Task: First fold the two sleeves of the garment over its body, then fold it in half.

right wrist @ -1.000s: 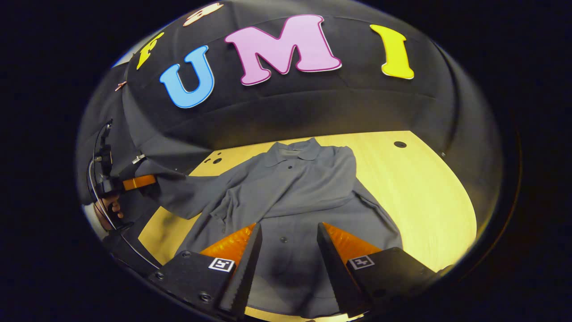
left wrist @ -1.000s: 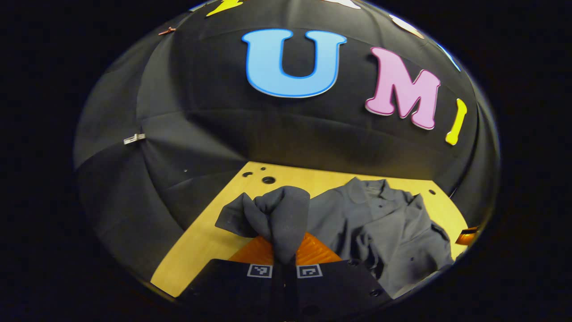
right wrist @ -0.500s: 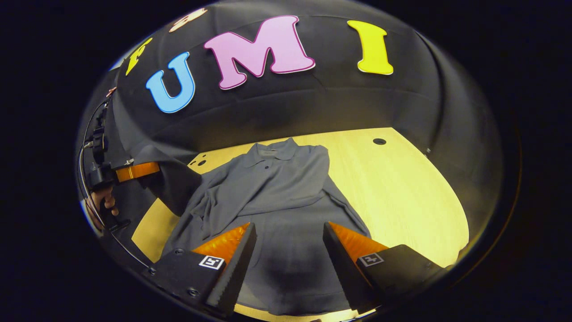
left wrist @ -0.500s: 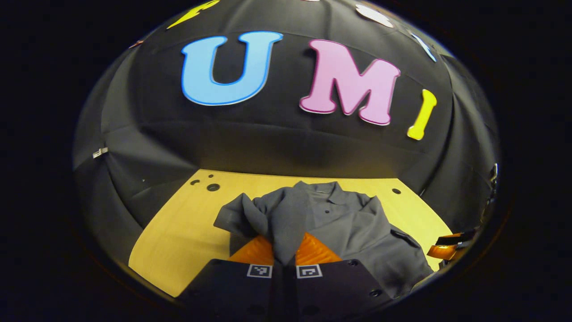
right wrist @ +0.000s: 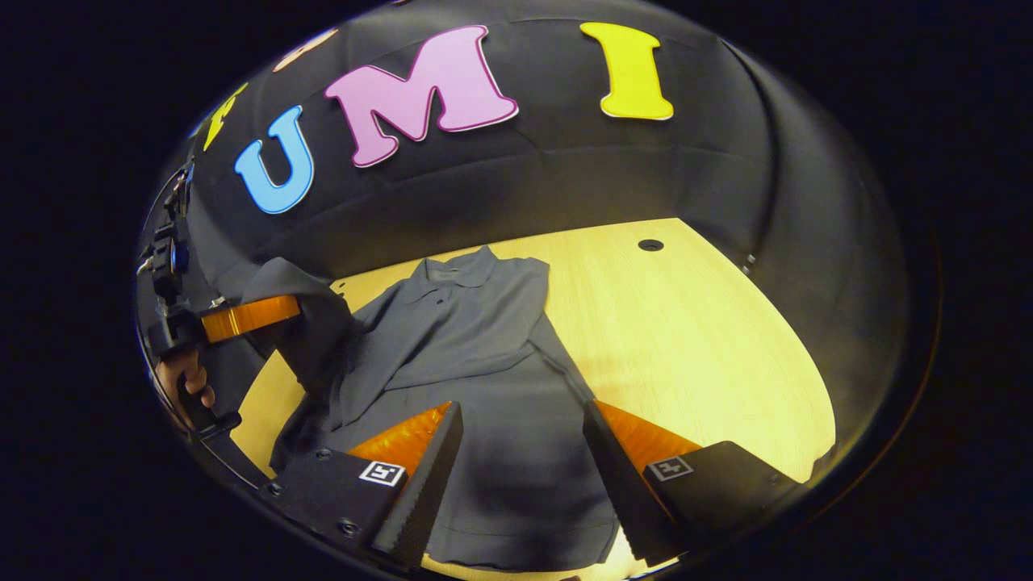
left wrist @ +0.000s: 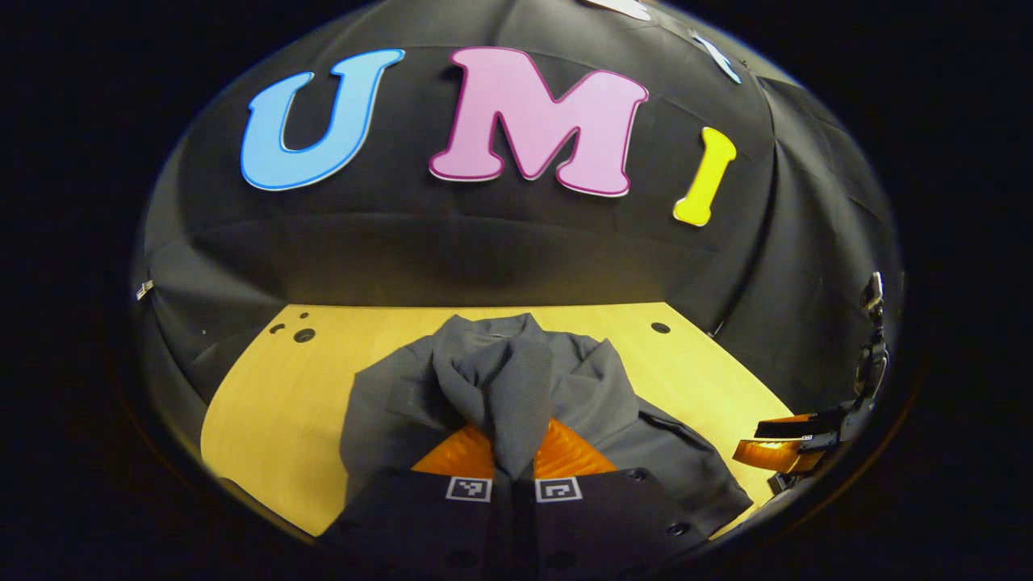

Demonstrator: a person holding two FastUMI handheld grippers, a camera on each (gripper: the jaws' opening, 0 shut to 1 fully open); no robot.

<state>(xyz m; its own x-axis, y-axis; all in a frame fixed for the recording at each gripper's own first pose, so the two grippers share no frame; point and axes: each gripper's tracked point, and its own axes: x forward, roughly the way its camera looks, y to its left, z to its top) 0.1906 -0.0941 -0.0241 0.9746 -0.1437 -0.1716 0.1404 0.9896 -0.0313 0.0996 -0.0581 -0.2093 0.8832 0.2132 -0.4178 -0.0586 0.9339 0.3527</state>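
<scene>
A dark grey collared garment (right wrist: 484, 355) lies on the yellow wooden table (right wrist: 710, 339), collar toward the back wall. One sleeve is folded across its chest. In the left gripper view my left gripper (left wrist: 513, 472) is shut on the other sleeve (left wrist: 508, 387), which it holds lifted over the garment's body (left wrist: 613, 411). The same gripper shows at the left of the right gripper view, its orange fingers (right wrist: 250, 315) pinching the raised sleeve (right wrist: 311, 323). My right gripper (right wrist: 520, 476) hovers open above the garment's lower half with nothing between its fingers. It also appears at the right edge of the left gripper view (left wrist: 787, 448).
Round holes mark the table near its back corners (left wrist: 304, 335) (right wrist: 650, 244). The black cloth wall closes in the table behind and at both sides. A hand (right wrist: 190, 383) grips the left gripper's handle. Bare table lies right of the garment.
My left gripper has carried the sleeve rightward, from beside the garment to above its body. My right gripper has stayed open and drifted a little to the right over the hem.
</scene>
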